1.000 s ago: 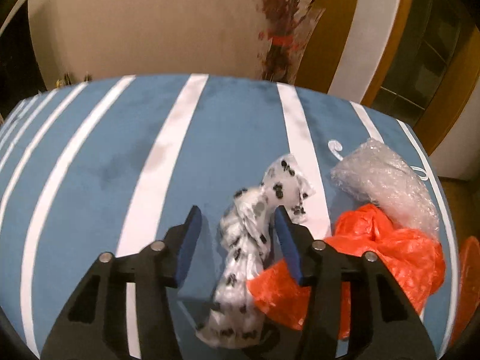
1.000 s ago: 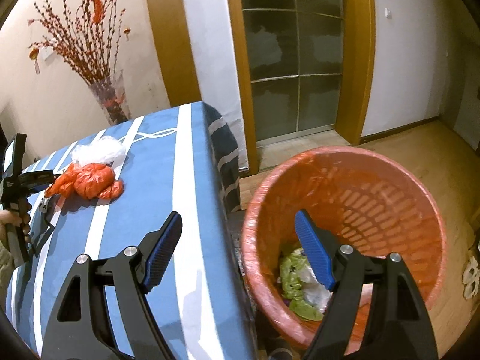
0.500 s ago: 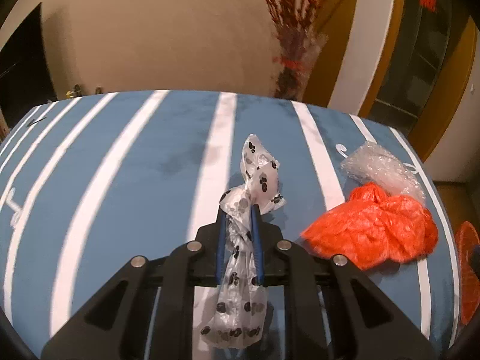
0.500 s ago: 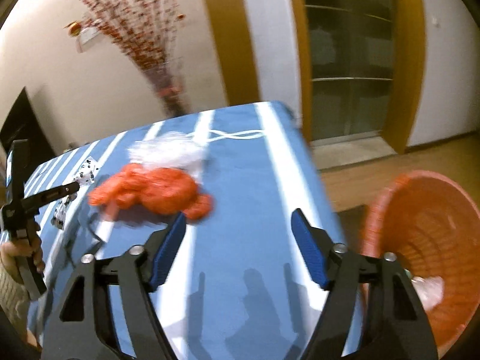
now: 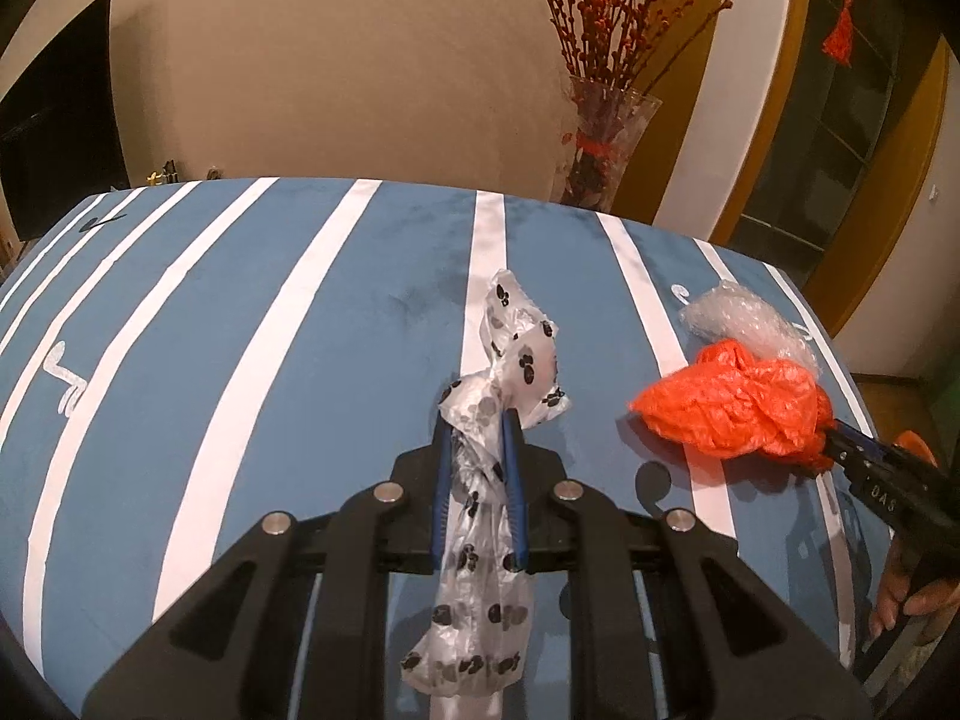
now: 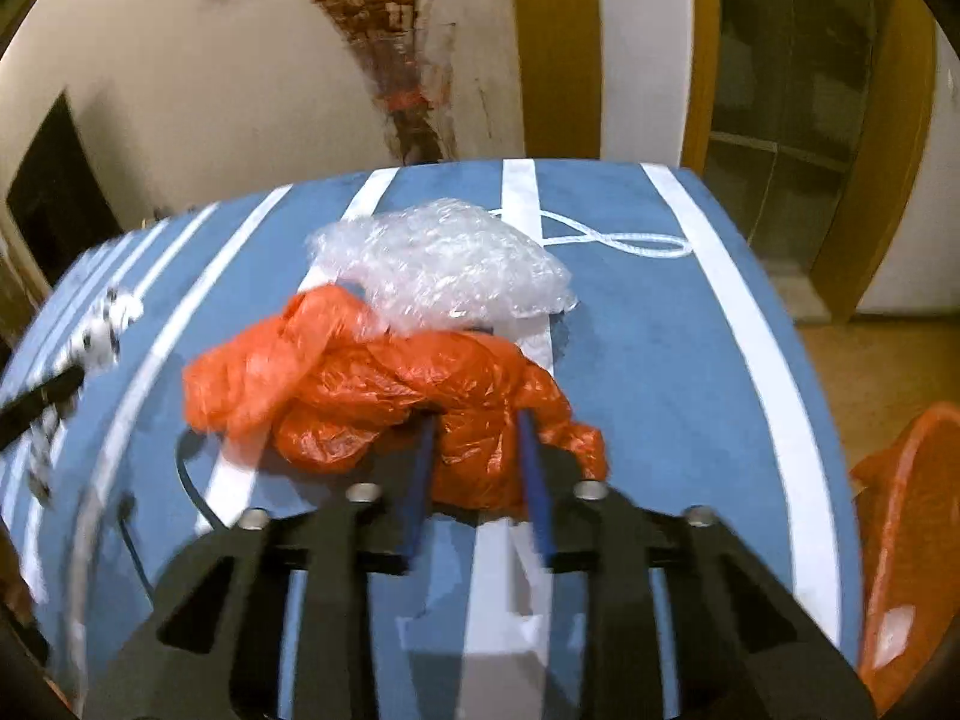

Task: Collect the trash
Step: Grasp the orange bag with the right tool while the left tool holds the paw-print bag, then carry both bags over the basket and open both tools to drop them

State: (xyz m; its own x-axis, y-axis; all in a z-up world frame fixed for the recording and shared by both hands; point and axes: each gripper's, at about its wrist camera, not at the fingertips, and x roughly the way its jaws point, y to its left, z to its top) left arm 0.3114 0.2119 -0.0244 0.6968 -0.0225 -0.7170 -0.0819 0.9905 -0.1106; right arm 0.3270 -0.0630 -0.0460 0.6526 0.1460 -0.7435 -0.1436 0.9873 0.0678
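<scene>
The left claw is clenched on a paw-print plastic bag; its two blue fingers stand close together with the thin film pinched between them, the upper part of the bag bunching up just ahead of the fingertips and the tail hanging down behind them toward the camera; beneath it lies the blue worktop with its white stripes; ahead of this claw and beyond the far edge of the worktop stands a glass vase of red-berried twigs against the beige wall.

To the right of the left claw, well apart from the spotted bag, lies a crumpled orange plastic bag on the worktop; the right claw grasps the near end of it, the blue fingers partly closed with a fold of orange film between them, though motion blur leaves the firmness of the hold unclear; in the left wrist view this claw reaches the orange bag from the right.

Just beyond the right claw's fingertips, touching the far side of the orange bag, sits a wad of clear bubble wrap; to the right of that claw, off the worktop's edge and lower down, shows the rim of an orange basket.
</scene>
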